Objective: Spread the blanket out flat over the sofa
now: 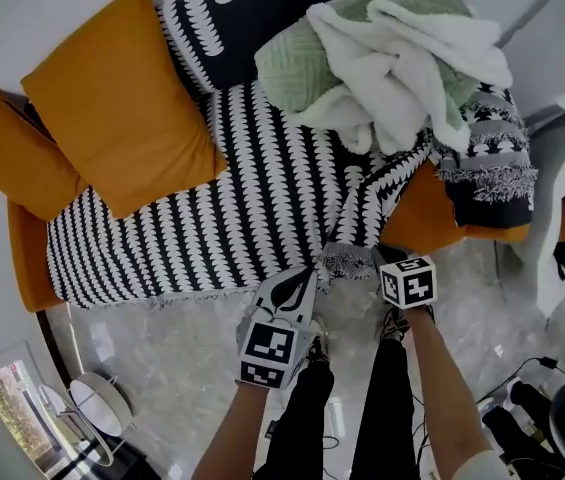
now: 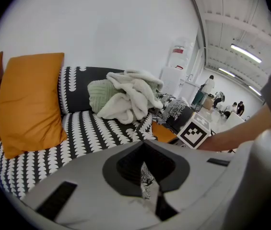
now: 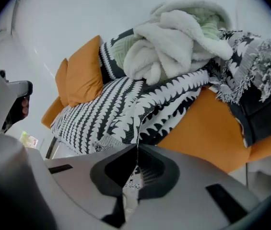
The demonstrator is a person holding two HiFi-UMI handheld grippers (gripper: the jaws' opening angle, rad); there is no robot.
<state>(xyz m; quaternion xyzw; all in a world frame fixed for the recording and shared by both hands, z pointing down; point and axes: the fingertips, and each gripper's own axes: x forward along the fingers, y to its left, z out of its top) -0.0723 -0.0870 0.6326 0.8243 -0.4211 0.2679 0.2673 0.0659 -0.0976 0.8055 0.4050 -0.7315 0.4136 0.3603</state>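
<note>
A black-and-white patterned blanket (image 1: pixel 242 198) lies over the seat of the orange sofa (image 1: pixel 432 218), and a fold of it hangs off the front edge with a fringed corner (image 1: pixel 347 261). My left gripper (image 1: pixel 309 272) is shut on that front edge; in the left gripper view, patterned cloth (image 2: pixel 147 176) sits pinched between the jaws. Just to the right, my right gripper (image 1: pixel 383 257) is shut on the same fold, with cloth (image 3: pixel 134 174) caught between its jaws. The blanket's right part is bunched toward the sofa's right end (image 3: pixel 173 95).
Two orange cushions (image 1: pixel 122 98) lean at the sofa's left. A pile of white and green throws (image 1: pixel 392 58) sits on the back right, beside a dark fringed throw (image 1: pixel 492 158). A round white object (image 1: pixel 100 400) and cables (image 1: pixel 522 378) lie on the floor. People stand far off (image 2: pixel 205 87).
</note>
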